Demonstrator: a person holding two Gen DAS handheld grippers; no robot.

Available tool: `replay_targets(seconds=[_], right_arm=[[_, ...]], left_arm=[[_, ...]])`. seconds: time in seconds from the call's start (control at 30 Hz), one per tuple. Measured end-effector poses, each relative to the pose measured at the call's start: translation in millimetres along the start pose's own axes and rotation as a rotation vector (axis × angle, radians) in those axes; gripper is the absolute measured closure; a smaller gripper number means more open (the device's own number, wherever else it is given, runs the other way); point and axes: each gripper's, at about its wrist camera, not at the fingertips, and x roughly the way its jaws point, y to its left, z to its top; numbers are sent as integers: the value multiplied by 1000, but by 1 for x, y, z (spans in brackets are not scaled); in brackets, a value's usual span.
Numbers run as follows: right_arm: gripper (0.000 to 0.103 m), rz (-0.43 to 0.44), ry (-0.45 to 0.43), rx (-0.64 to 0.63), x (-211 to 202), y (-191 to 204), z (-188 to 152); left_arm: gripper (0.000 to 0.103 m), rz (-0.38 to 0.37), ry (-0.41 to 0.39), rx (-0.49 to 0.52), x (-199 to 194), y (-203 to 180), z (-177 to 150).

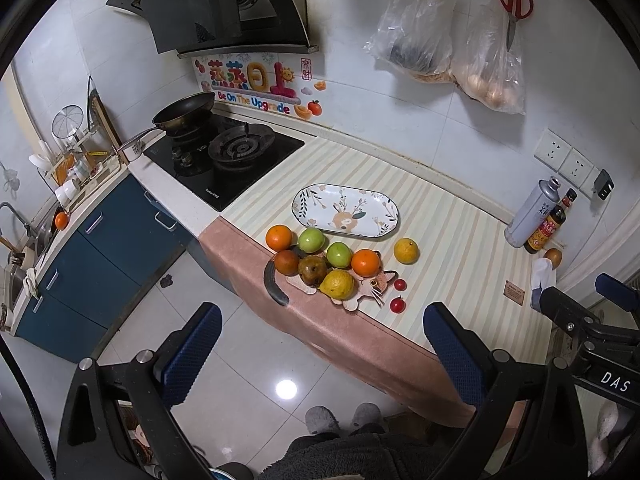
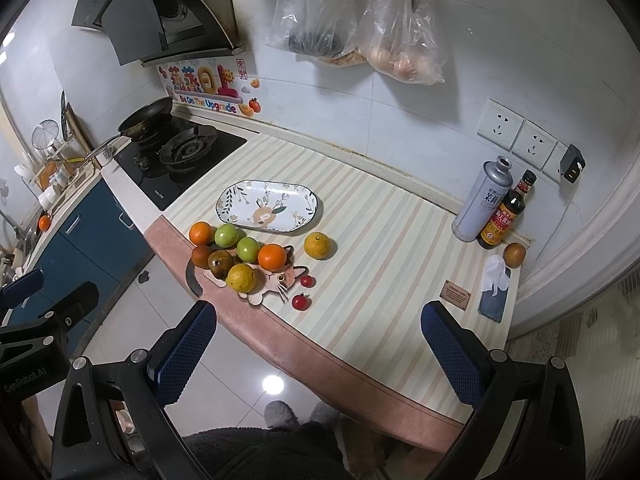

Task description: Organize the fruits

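Nearest, at six o'clock, grey slippers (image 1: 344, 418) on glossy pale floor tile. Just above, left gripper (image 1: 320, 354) with blue textured pads (image 1: 192, 354) spread wide apart, pinching nothing, held over the floor short of the counter edge; right gripper (image 2: 318, 350) likewise spread wide and bare, its right-hand pad (image 2: 452, 350) over the striped cream-and-peach counter mat (image 2: 380, 248). Beyond the pink counter edge, near centre, a cat-shaped wooden tray (image 1: 360, 292) with a dark tail hanging past the edge at nine o'clock. Crowded on and around that tray: a yellow lemon-like fruit (image 1: 337, 285) at the front, a brown blotched pear (image 1: 312, 270) touching it at nine o'clock, a dark reddish-brown fruit (image 1: 286, 261) further left, two green apples (image 1: 311, 239) behind, one bright orange (image 1: 365, 262) at the tray's three o'clock and another orange (image 1: 279, 237) at the cluster's far left. Two small red cherry tomatoes (image 1: 399, 294) on the mat just beside the cat's face. A yellow-orange citrus (image 1: 406, 251) alone at three o'clock of the cluster, apart from it. Further back, at twelve o'clock, an oval white ceramic plate with floral print (image 1: 316, 200), nothing on it. Far right, at three o'clock, a grey metal can (image 2: 482, 200) touching a dark sauce bottle (image 2: 505, 214), a brown round fruit (image 2: 514, 255) near a phone under tissue (image 2: 495, 294). Furthest, at ten o'clock, a black gas hob (image 1: 224, 160) with a dark frying pan (image 1: 184, 111).
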Motion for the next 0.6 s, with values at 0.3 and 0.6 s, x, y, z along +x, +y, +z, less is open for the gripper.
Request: replay_targets(seconds=[0.3, 0.6], right_arm=[[0, 2, -4, 0, -1, -1, 1], [0, 5, -1, 2, 0, -1, 1]], left_arm=[[0, 2, -2, 1, 0, -2, 2], [0, 3, -5, 2, 0, -5, 3]])
